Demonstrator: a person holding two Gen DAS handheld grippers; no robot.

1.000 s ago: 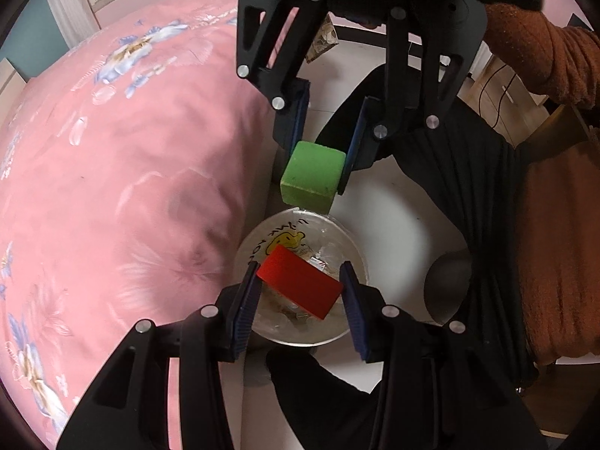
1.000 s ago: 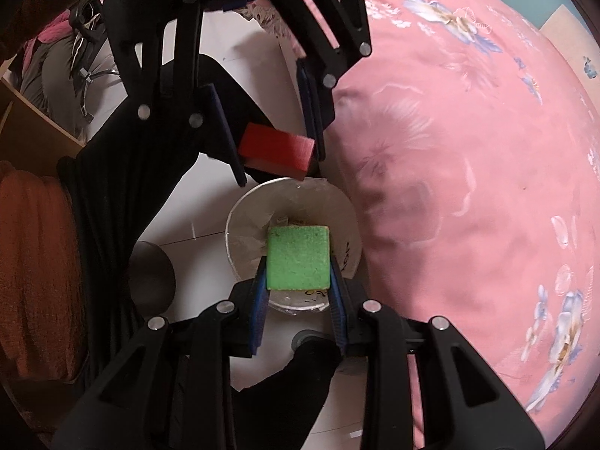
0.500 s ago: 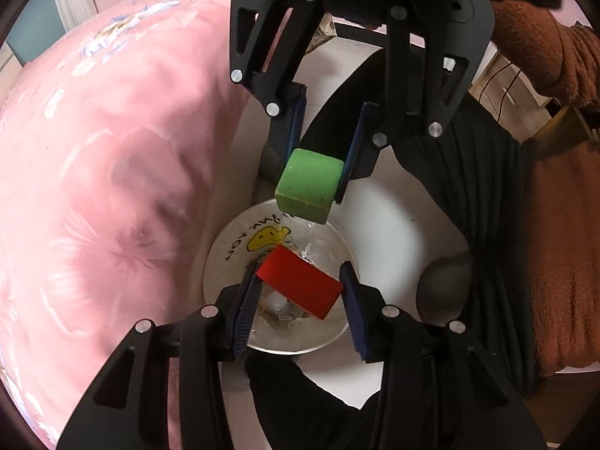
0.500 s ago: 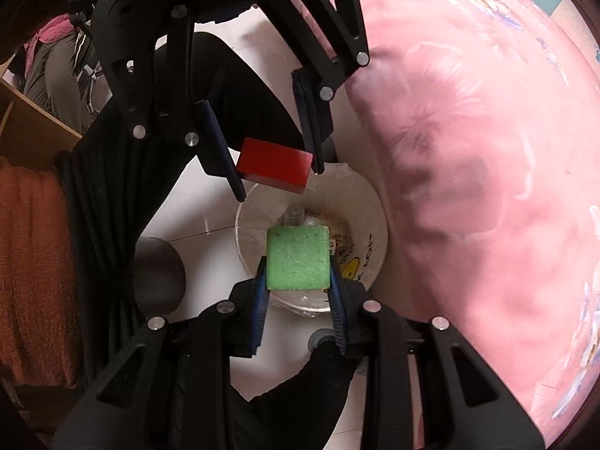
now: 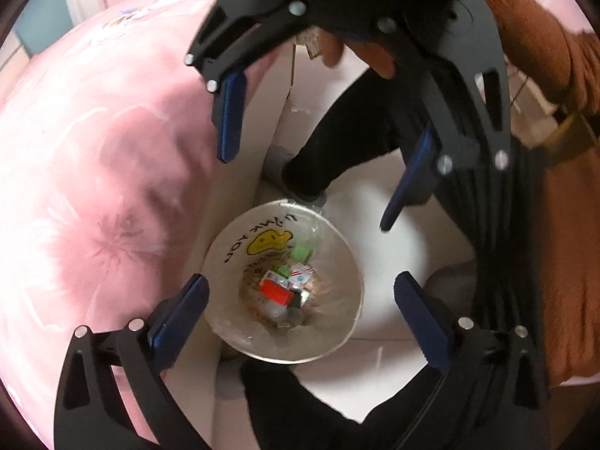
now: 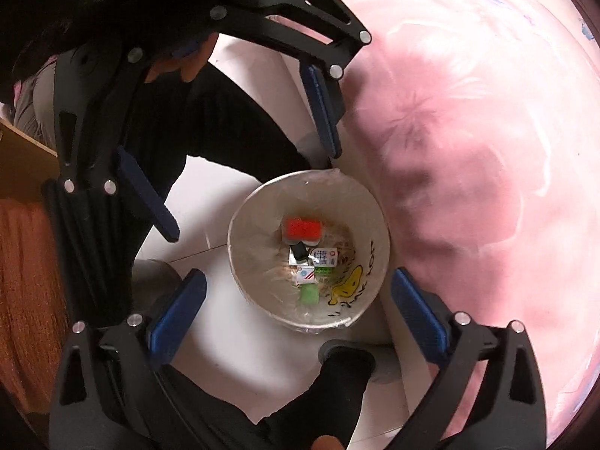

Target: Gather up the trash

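Trash bin (image 5: 225, 322), white with a yellow duck print, stands on pale floor (image 5: 393, 262) beside a pink bed (image 5: 105, 187). Inside lie a red block (image 5: 275, 292) at 6 o'clock and a green block (image 5: 301, 252) at 12. Left gripper (image 5: 298, 305) and right gripper (image 6: 298, 302) hover above; both jaws have just sprung wide, empty.

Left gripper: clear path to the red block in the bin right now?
Probably yes. The left gripper hangs open right over the bin, nothing between it and the red block. The block lies deep among other trash, so the bin's wall may crowd the wide jaws.
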